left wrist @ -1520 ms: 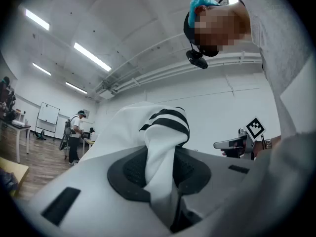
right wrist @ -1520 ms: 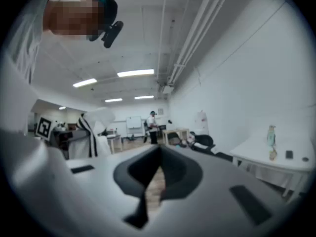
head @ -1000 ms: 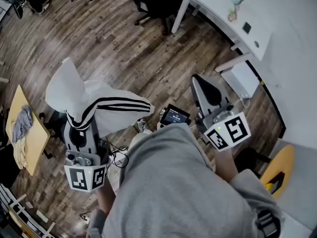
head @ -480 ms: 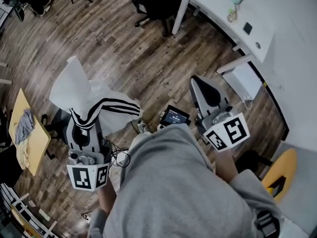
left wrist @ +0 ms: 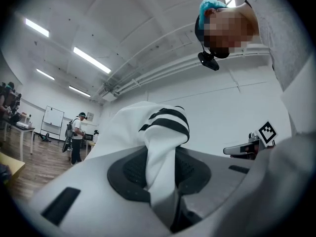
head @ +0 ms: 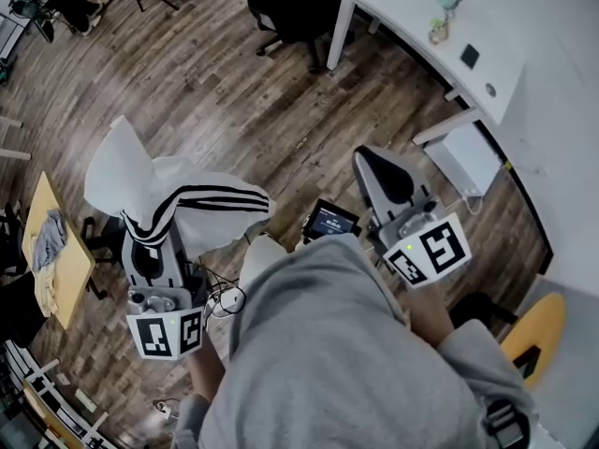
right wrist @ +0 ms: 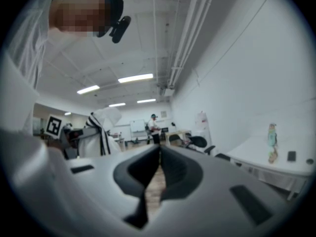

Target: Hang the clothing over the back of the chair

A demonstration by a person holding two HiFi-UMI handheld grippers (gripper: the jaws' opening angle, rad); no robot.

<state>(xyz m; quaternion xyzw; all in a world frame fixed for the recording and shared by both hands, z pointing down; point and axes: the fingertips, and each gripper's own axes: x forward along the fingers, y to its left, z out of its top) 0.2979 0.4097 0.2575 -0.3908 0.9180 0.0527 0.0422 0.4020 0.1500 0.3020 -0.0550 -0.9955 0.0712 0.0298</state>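
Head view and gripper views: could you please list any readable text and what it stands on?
No text can be read.
Left cube, right cube: square patterns only, no letters.
Screen: lit, too small to read.
Whiteboard: too blurred to read.

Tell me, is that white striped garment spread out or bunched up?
Bunched up: the white striped garment hangs crumpled from the left tool, pinched between its jaws.
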